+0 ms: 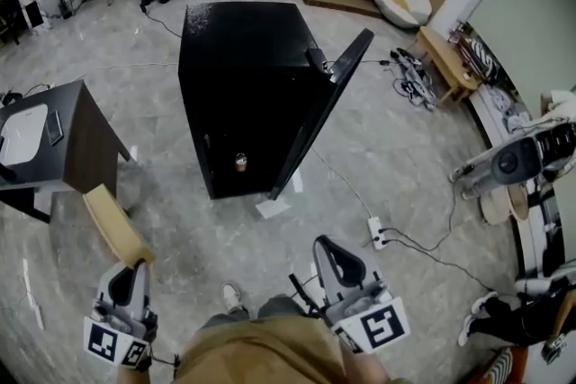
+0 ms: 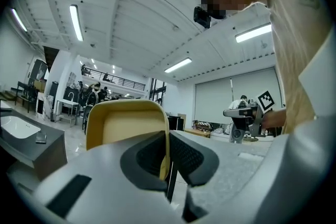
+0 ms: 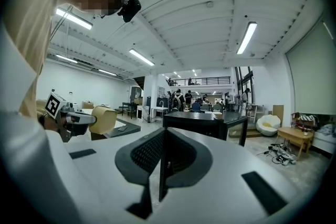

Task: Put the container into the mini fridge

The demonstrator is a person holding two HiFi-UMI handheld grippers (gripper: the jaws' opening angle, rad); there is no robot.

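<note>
a tan open-topped container (image 1: 114,225) hangs low at the person's left side, above the floor (image 1: 405,157) and well apart from the fridge; the left gripper (image 1: 137,269) has its jaws closed on one thin wall of it, so the body juts out ahead of the jaws, and in the left gripper view the container (image 2: 125,122) stands upright with its inside turned toward the camera and that wall pinched between the dark ribbed pads (image 2: 149,157) of the left gripper (image 2: 167,152); the right gripper (image 1: 327,247) is empty, its jaws pressed together on nothing, as the right gripper view shows (image 3: 161,152); ahead stands the black mini fridge (image 1: 241,58), its door (image 1: 326,103) swung open to the right, with a small jar (image 1: 240,162) sitting low at the front of the opening; the step in hand looks like carrying the container over to that opening, and a one-wall pinch probably lets the load swing, so a firm squeeze and a level, unhurried carry seem wise; the best approach is likely from the front left, clear of the door's edge, then down low, since the opening sits near the floor, setting the container beside the jar rather than against it; the free right gripper could steady the door; a power strip (image 1: 376,232) with its cable lies on the floor to the right, and a dark desk (image 1: 72,135) stands to the left, both worth stepping around
</note>
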